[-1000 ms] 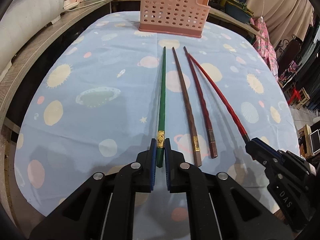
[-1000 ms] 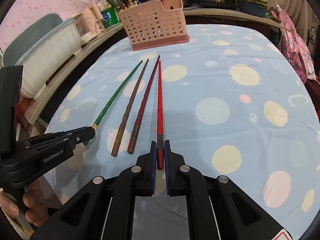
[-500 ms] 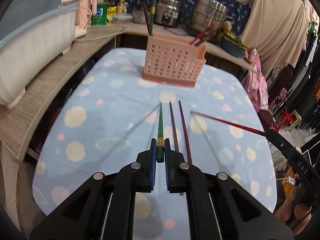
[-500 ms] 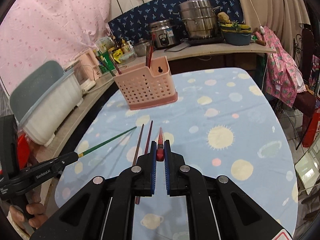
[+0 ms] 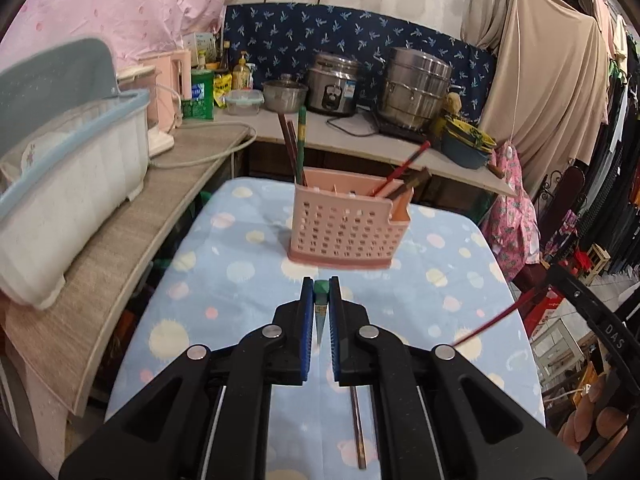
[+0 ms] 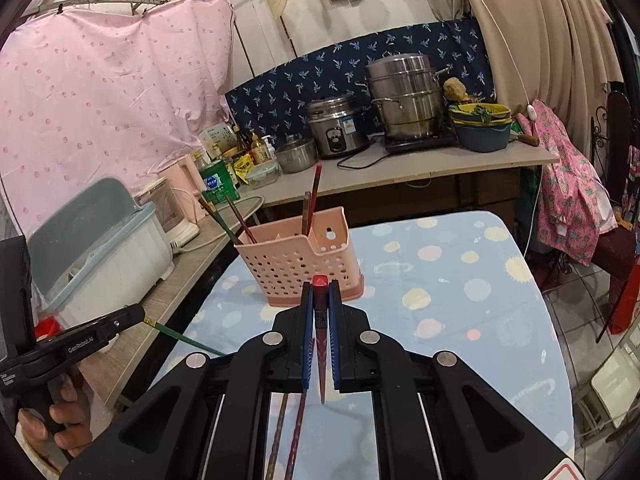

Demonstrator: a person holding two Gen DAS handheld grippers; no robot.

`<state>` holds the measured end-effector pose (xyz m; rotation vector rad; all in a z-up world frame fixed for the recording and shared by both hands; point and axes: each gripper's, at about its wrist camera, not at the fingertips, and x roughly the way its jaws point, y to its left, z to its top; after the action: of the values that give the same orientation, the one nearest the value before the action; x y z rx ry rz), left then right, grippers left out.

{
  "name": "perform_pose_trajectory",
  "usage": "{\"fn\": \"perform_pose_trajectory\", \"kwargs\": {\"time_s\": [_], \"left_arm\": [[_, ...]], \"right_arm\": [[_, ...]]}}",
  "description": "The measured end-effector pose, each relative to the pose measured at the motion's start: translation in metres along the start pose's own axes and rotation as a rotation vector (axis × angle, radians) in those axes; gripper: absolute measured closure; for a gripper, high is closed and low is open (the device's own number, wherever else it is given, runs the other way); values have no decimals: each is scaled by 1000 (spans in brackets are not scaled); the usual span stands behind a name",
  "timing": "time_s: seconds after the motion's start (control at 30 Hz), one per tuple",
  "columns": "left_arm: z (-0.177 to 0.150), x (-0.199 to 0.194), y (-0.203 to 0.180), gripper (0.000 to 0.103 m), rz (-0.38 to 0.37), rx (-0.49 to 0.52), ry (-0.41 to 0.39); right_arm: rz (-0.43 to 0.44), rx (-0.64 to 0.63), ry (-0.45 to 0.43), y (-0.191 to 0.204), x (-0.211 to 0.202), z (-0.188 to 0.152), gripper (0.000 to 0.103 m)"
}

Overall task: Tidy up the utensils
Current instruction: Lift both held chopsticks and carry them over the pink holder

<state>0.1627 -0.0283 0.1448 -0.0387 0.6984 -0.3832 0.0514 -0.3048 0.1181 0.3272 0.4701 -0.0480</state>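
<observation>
My left gripper (image 5: 320, 292) is shut on a green chopstick (image 5: 321, 312), held in the air with its tip hanging down; it also shows in the right wrist view (image 6: 188, 340). My right gripper (image 6: 320, 292) is shut on a red chopstick (image 6: 321, 340), also lifted, tip down; it shows in the left wrist view (image 5: 492, 322). The pink perforated utensil holder (image 5: 344, 228) stands on the table ahead of both grippers and holds several chopsticks. A brown chopstick (image 6: 278, 432) and a dark red one (image 6: 297, 436) lie on the cloth below.
The table wears a light blue planet-print cloth (image 6: 460, 288). A white and blue dish rack (image 5: 60, 184) sits on the counter at left. A rice cooker (image 6: 336, 128), a steel pot (image 6: 408, 100) and bottles stand on the back counter.
Both grippers have lifted their chopsticks off the table and risen. The sticks swung from lying forward to hanging tip-down. The holder now looks nearer and more level.
</observation>
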Motion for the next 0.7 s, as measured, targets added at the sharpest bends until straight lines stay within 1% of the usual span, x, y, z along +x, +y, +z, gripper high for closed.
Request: {"fn": "perform_pose_trajectory", "kwargs": {"time_s": [0.17,0.37,0.47,0.53,0.63,0.7], "left_arm": [[38,4,1,96,-3,-8,-59],[93,3,-2,96,-19,-23,-149],[121,2,-6,96,-6,-23,-222],[138,4,-7,96,-2,-27,-252],[163,12,-9,96,5,-38,-294],[173,17,-11,96,8,-38,-316]], "right_arm": [[32,5,-63,6,8,38,96],[100,24,-153,18,18,93,96],[108,12,-210,27,24,121,96],[108,5,-235,33,32,138,96],[116,15,-248,37,48,156,96],[114,23,-257,36,62,165,96]]}}
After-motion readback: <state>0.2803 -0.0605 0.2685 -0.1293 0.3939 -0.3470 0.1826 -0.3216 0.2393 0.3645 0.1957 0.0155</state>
